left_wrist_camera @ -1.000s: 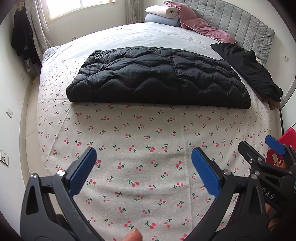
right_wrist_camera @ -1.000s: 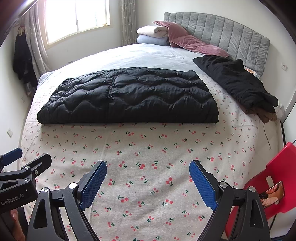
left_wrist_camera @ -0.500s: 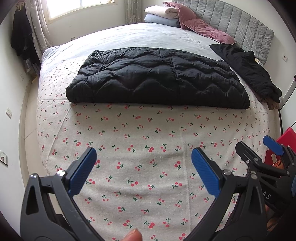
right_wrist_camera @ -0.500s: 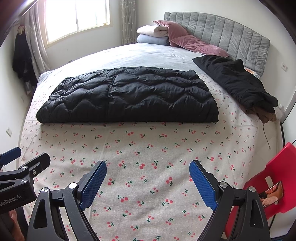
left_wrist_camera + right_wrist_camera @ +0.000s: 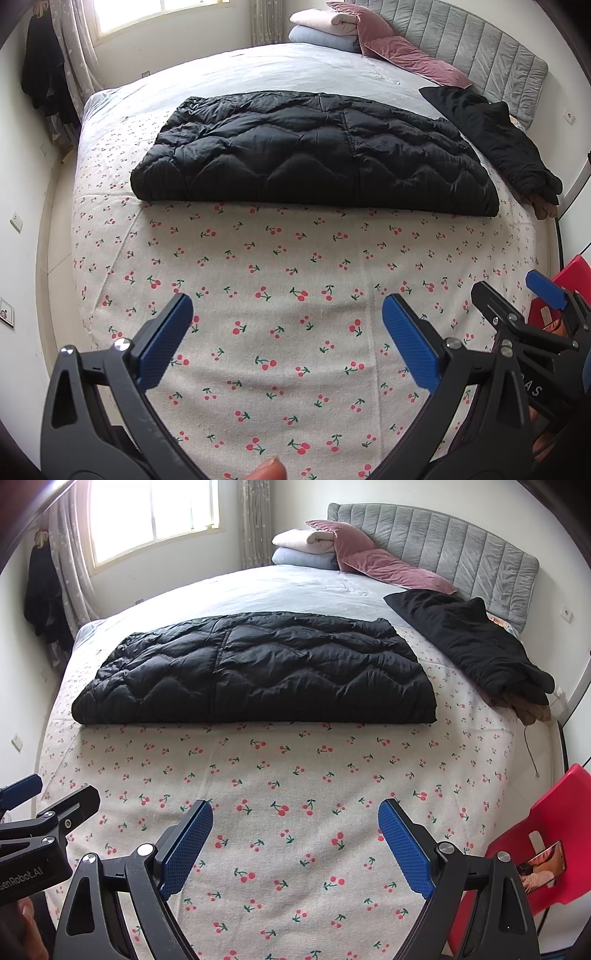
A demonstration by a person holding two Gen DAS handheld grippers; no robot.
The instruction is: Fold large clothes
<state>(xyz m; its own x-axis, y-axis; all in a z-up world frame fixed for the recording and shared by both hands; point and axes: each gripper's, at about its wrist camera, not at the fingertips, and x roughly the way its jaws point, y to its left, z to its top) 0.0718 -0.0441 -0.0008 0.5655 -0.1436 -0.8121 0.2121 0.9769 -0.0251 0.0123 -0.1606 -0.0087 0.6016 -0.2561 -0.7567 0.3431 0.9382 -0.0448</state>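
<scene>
A black quilted down jacket [image 5: 314, 155] lies folded in a long flat band across the middle of the bed; it also shows in the right wrist view [image 5: 258, 668]. My left gripper [image 5: 288, 339] is open and empty, held above the cherry-print sheet [image 5: 295, 266] well short of the jacket's near edge. My right gripper [image 5: 295, 845] is open and empty too, at about the same distance from the jacket. Each gripper shows at the edge of the other's view.
A second black garment [image 5: 469, 642] lies over a brown one at the bed's right side. Folded blankets [image 5: 306, 548] and pink pillows [image 5: 388, 568] sit by the grey headboard [image 5: 461, 554]. A red chair [image 5: 546, 849] stands right of the bed. Dark clothes hang by the window.
Both grippers have stayed open and empty. The left wrist view has drifted slightly, the jacket sitting a little higher in frame; the right view is nearly unchanged.
</scene>
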